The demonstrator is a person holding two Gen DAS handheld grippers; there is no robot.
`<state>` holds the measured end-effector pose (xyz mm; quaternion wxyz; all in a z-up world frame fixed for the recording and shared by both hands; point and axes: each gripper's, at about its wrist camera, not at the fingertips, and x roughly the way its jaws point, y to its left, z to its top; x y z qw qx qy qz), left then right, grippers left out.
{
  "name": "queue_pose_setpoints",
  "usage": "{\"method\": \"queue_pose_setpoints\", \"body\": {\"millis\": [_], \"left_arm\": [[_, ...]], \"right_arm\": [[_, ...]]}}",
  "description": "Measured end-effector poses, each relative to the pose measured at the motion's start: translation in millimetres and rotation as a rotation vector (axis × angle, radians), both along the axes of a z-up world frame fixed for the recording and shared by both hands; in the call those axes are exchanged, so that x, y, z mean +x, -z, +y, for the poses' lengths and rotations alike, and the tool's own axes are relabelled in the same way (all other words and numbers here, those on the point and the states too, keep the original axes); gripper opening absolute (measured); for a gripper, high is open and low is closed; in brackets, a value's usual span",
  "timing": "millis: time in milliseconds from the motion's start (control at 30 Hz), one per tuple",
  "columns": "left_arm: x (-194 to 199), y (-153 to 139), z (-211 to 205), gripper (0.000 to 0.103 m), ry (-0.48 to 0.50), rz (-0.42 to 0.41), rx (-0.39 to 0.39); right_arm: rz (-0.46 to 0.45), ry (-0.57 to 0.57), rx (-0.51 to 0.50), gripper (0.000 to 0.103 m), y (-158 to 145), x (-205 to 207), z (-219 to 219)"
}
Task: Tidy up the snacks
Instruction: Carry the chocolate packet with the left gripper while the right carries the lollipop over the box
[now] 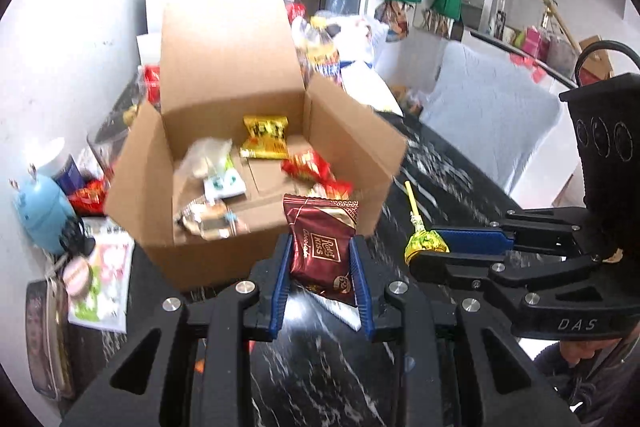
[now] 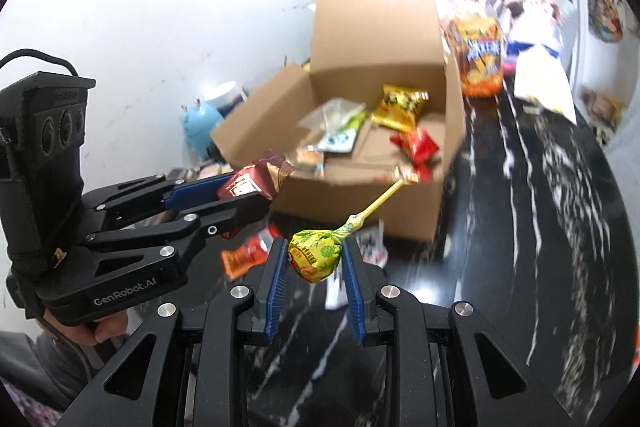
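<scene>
Cardboard box (image 1: pixel 224 163) stands open on the black marbled table (image 1: pixel 328 367), and serves as the landmark in the left wrist view: inside it lie a yellow packet (image 1: pixel 266 137), red packets (image 1: pixel 308 167) and some pale wrapped snacks (image 1: pixel 212 167). Just in front of the box, the left gripper (image 1: pixel 320 263) is clamped on a maroon chocolate packet (image 1: pixel 322 247), its blue pads pressing both sides. To the right of the box, the right gripper (image 1: pixel 432 253) is closed on a yellow lollipop (image 1: pixel 424 247), whose stick points up toward the box's front corner. In the right wrist view the right gripper (image 2: pixel 316 259) pinches the lollipop head, stick slanting toward the box (image 2: pixel 360 187). Left of the box, the left gripper (image 2: pixel 244 191) holds the chocolate packet (image 2: pixel 256 179) near the box's front edge. An orange snack bag (image 2: pixel 480 59) stands behind the box to the right.
</scene>
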<state>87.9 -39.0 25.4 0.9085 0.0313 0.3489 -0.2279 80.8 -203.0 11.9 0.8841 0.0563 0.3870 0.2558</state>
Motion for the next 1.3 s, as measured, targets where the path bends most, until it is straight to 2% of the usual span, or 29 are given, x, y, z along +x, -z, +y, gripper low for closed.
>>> {"method": "queue_pose_setpoints", "body": {"millis": [467,633,800,967,1300], "left_arm": [[81,-44,7,0.028,-0.055,-0.095,-0.051],[118,-49,10,0.028,-0.072,-0.094,-0.067],[153,-46,11,0.028,-0.106,-0.085,-0.061],[185,-31,13,0.028,-0.145,-0.053,-0.037],[221,-2,11,0.028,-0.198,0.009,0.015]], "right_arm": [[-0.094,-0.048,-0.007,0.027,-46,81,9],[-0.115,-0.044,-0.032,0.027,-55,118,13],[-0.103,-0.050,-0.041,0.027,-54,150,17],[-0.074,-0.044,-0.056,0.027,-46,183,19],[-0.013,-0.029,-0.102,0.027,-20,226,20]]}}
